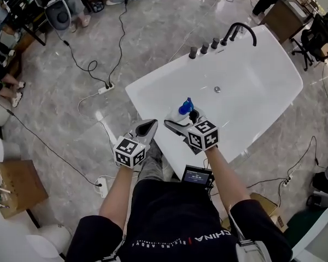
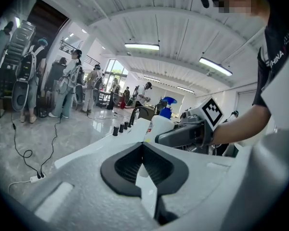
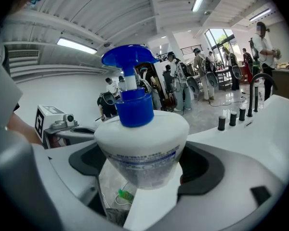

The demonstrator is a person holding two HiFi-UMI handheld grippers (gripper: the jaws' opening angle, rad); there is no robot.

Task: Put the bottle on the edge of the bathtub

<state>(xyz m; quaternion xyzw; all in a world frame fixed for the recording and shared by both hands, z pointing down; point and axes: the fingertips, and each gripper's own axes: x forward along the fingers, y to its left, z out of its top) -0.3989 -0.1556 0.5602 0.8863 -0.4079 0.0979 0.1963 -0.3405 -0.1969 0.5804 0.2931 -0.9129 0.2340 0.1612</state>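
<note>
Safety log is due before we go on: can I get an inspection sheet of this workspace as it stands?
Surface: white bathtub, black faucet and knobs at its far end.
Job's things: bottle, white with blue spray head, upright over the near rim; contact unclear.
Clutter: cardboard box on the floor; nothing seen on the tub.
Grippers: right gripper shut on the bottle; left gripper shut, empty, beside the tub.
Cables: black leads to a power strip on the floor; a second strip nearer the person.
Surroundings: grey stone floor, people standing beyond, office chair.
</note>
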